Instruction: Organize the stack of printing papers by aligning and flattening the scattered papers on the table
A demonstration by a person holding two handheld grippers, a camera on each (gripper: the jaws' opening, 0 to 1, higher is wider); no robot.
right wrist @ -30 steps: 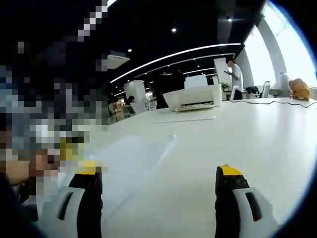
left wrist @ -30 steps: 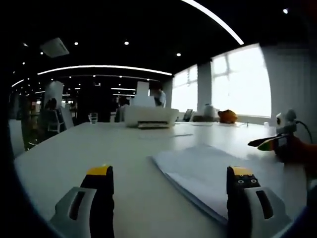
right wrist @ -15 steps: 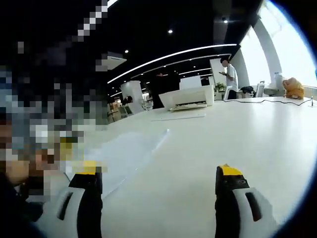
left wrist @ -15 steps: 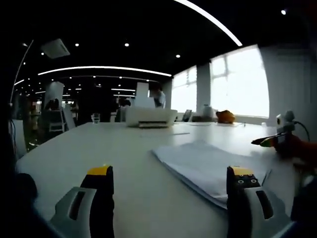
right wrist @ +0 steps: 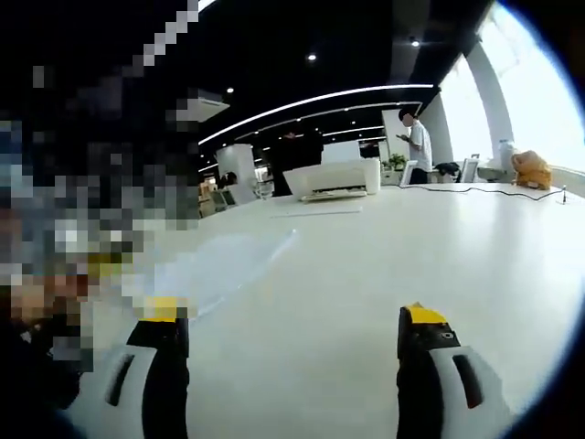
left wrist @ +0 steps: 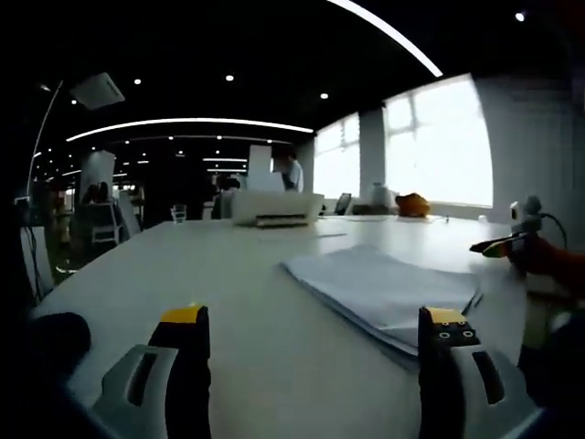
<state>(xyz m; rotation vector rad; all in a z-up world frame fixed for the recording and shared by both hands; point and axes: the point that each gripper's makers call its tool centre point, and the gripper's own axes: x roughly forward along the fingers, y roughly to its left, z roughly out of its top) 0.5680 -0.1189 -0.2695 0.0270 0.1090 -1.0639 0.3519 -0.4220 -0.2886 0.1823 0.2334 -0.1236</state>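
Two grippers are hovering low over a wide white table (left wrist: pixel 228 274), each with its yellow-tipped jaws spread wide apart and nothing between them. In the left gripper view, the left gripper (left wrist: pixel 315 320) is sitting at six o'clock, and going from left to right across the scene a drinking glass (left wrist: pixel 178 213) is standing far back at about ten o'clock, a white printer (left wrist: pixel 277 207) is resting at the far end of the table near twelve o'clock, and the stack of printing papers (left wrist: pixel 379 288) is lying flat on the tabletop at about three o'clock, its near corner reaching just beside the right-hand jaw. At the far right edge, at three o'clock, the other gripper is coming into sight, though it is dim there and its state is better judged from its own camera. In the right gripper view, the right gripper (right wrist: pixel 292 320) is sitting at six o'clock, the paper stack (right wrist: pixel 215 265) is lying at about nine o'clock, pale and hard to outline against the table, the printer (right wrist: pixel 334 178) is standing at twelve o'clock, and a person (right wrist: pixel 419 146) is standing beyond the table at about one o'clock.
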